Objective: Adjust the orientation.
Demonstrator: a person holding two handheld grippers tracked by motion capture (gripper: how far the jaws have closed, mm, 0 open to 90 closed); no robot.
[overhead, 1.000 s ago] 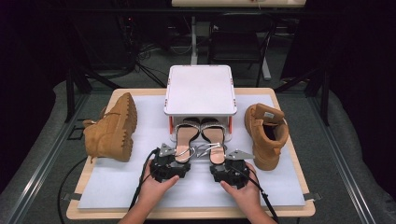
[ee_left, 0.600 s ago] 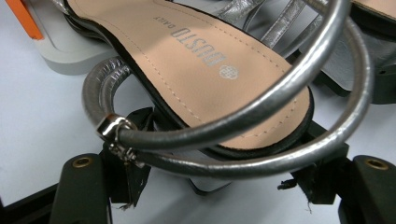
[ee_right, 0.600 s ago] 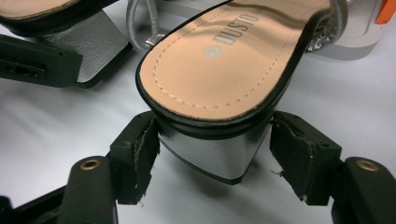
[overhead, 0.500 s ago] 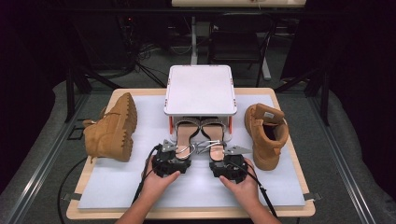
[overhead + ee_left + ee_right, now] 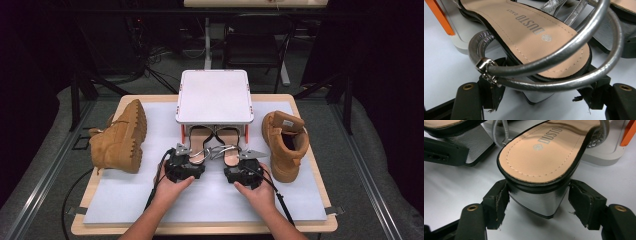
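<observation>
A pair of silver-strapped sandals with tan insoles lies heel-first toward me under a white rack [image 5: 214, 97]. My left gripper [image 5: 192, 156] straddles the heel of the left sandal [image 5: 200, 140]. In the left gripper view the left gripper [image 5: 542, 88] stands open, its pads to either side of the silver heel and a little off it, beneath the left sandal [image 5: 536, 37]. My right gripper [image 5: 235, 159] is at the right sandal [image 5: 231, 142]. In the right gripper view the right gripper [image 5: 539, 195] is open around the block heel [image 5: 536, 202], the pads close beside it.
A tan boot [image 5: 120, 137] lies on its side at the left of the white mat [image 5: 210, 200]. A second tan boot [image 5: 285, 142] stands upright at the right. The rack's orange legs [image 5: 441, 17] flank the sandals. Dark chairs and cables sit beyond the table.
Both hands have moved forward toward the rack, bringing the open jaws around the sandal heels. The sandals and boots have stayed put.
</observation>
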